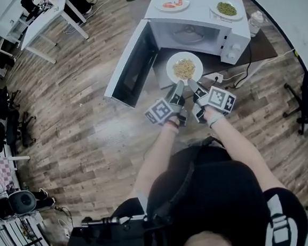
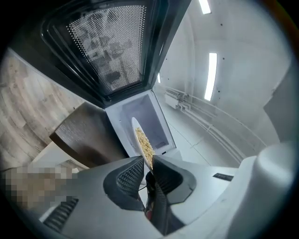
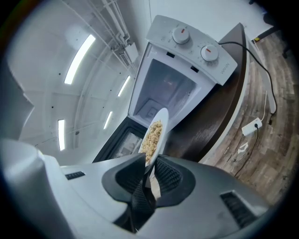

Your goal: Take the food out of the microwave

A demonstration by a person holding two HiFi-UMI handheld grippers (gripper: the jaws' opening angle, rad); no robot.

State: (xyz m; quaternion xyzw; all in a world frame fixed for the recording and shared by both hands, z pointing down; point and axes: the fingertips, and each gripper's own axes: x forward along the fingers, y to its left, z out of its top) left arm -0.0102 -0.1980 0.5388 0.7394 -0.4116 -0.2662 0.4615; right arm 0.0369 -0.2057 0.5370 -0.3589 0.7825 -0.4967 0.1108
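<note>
A white plate of pale yellow food (image 1: 184,68) hangs in front of the open white microwave (image 1: 199,29), outside its cavity. My left gripper (image 1: 178,87) is shut on the plate's near rim, and my right gripper (image 1: 194,85) is shut on the same rim just beside it. In the left gripper view the plate (image 2: 142,142) shows edge-on, its rim pinched at the gripper (image 2: 147,164), with the empty cavity (image 2: 145,116) behind. In the right gripper view the plate (image 3: 155,133) rises from the gripper (image 3: 150,164) in front of the microwave (image 3: 180,81).
The microwave door (image 1: 133,65) stands swung open to the left. On top of the microwave sit a plate with red food (image 1: 172,4) and a plate with green food (image 1: 226,9). A water bottle (image 1: 255,22) stands to its right; a power strip (image 1: 215,78) lies on the floor.
</note>
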